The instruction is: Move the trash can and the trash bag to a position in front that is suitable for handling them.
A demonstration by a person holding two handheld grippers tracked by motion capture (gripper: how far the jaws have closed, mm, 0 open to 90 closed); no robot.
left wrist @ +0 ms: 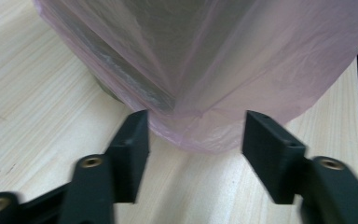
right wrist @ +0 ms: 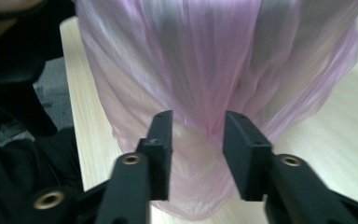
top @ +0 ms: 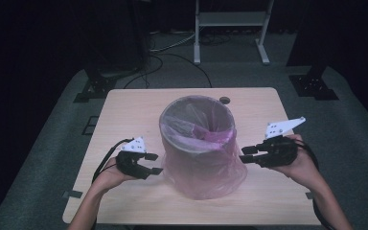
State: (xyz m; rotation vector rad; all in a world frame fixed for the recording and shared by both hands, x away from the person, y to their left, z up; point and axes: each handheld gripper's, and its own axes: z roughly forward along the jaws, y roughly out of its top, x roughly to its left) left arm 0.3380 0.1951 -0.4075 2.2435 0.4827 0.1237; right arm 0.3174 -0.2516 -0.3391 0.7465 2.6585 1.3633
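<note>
While I look for any brand, label or writing to read, I find none legible on the bin (top: 196,143), its bag or my tools. It is a round grey bin standing upright near the middle of the pale wooden table (top: 124,103), lined with a thin, translucent pink bag (top: 211,177) that is folded over the rim and hangs down the outside in loose, wrinkled folds, pooling on the tabletop around the base. Inside, the liner sags in crumpled pink folds. My left gripper (top: 154,163) sits low by the bin's left side, jaws apart and released; in the left gripper view the bag's lower hem (left wrist: 200,135) lies just beyond the tips, not pinched. My right gripper (top: 246,155) is at the bin's right side, its jaws also parted; in the right gripper view a gathered pleat of pink film (right wrist: 200,116) rises past the gap between them, though blur leaves me unsure whether it touches the pads.
</note>
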